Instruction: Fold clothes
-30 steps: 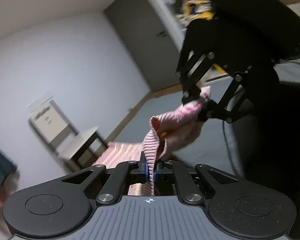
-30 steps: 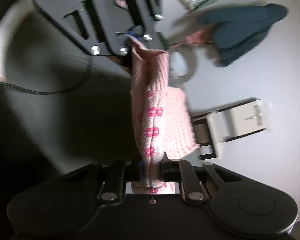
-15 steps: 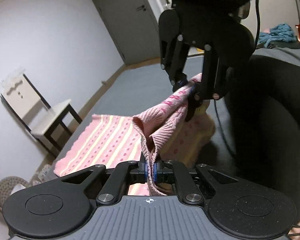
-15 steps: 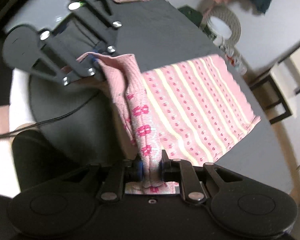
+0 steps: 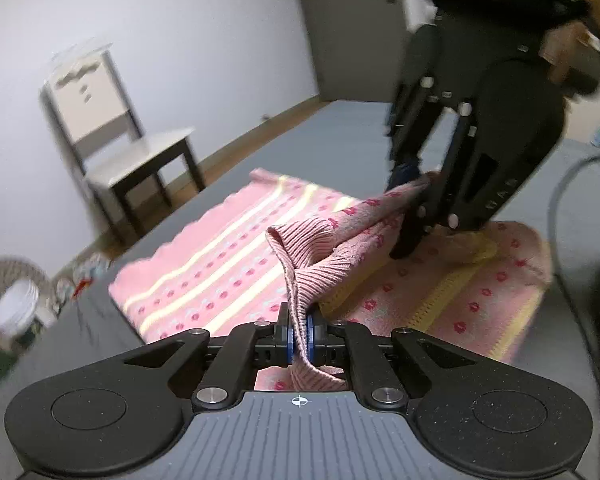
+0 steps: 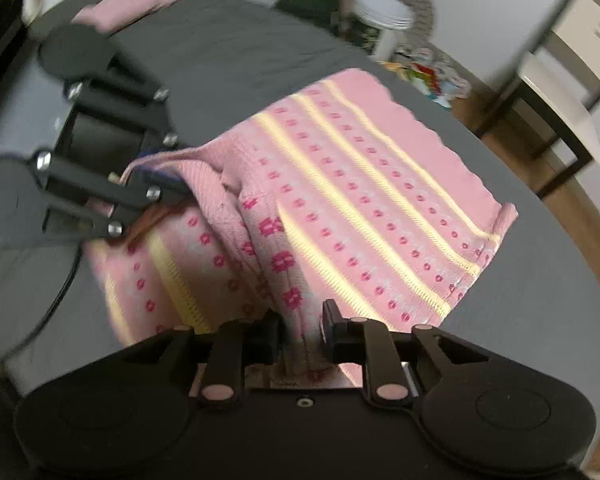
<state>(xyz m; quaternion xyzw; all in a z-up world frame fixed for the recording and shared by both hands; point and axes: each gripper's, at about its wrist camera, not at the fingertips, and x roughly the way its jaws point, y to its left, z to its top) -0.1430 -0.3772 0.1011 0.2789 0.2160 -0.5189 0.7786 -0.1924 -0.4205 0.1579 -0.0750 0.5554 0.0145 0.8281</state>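
Left gripper point(image 5: 298, 334): we're clamped tight here, the blue-edged pads pinched on a ribbed pink edge that rises from the jaws in a raised fold.

Right gripper point(image 6: 302, 330): in our own wrist view the fingers sit a little apart with a bunched ridge of fabric running between them; we cannot tell whether the pads are gripping it. In the left view this gripper point(image 5: 414, 196) comes down from above, tips at the far end of the same lifted ridge.

Sweater point(image 6: 340, 184): pink knit, pale yellow stripes, rows of small red dots, bigger magenta motifs along the raised ridge. Most of it lies spread flat on the bed, with one strip lifted between our two grippers.

Bed point(image 6: 228, 40): dark grey sheet, the sweater lying near its edge.

Folded pink piece point(image 6: 128, 2): lying on the far part of the bed, well apart from the sweater.

Chair point(image 5: 116, 140): pale seat and back, dark legs, standing on the floor beside the bed against the wall.

Basket point(image 6: 396, 12): woven, on the floor, with a white round thing inside; blurred.

Cable point(image 6: 56, 292): a dark lead trailing across the sheet below the left gripper.
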